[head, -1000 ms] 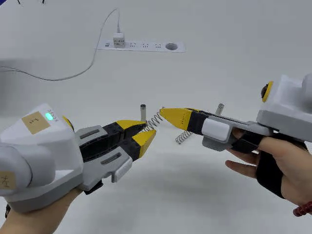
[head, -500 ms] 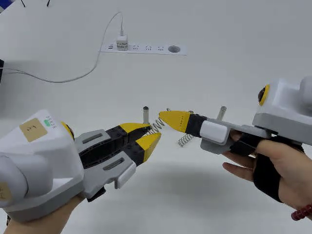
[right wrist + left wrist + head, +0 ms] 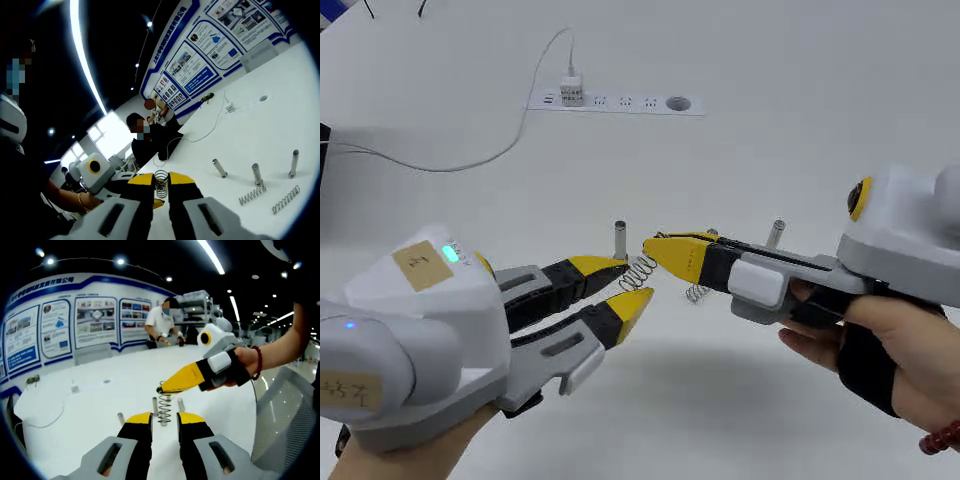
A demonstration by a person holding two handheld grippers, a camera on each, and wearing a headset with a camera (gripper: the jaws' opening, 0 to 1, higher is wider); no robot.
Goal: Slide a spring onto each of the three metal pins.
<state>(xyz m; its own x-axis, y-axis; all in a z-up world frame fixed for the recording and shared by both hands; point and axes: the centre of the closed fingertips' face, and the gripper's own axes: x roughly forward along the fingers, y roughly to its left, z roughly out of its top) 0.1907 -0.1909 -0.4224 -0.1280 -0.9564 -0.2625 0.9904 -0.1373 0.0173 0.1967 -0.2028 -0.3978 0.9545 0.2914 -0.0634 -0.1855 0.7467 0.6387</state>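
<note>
Right gripper [image 3: 648, 243] clamps the spring [image 3: 642, 266], apparently dangling loose between the parted left gripper [image 3: 635, 279].

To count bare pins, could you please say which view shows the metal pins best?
The right gripper view: all three metal pins stand clear, bare. In the head view the right claw mostly hides the middle one; the left gripper view shows them small.

Three metal pins [image 3: 256, 174] (short, silver, cylindrical) are standing upright in a row on the counter [image 3: 770, 150]. Two coil springs [image 3: 252, 195] are lying flat beside them. A third spring [image 3: 164, 409] is hanging pinched in the right gripper [image 3: 650, 244] jaws.
</note>
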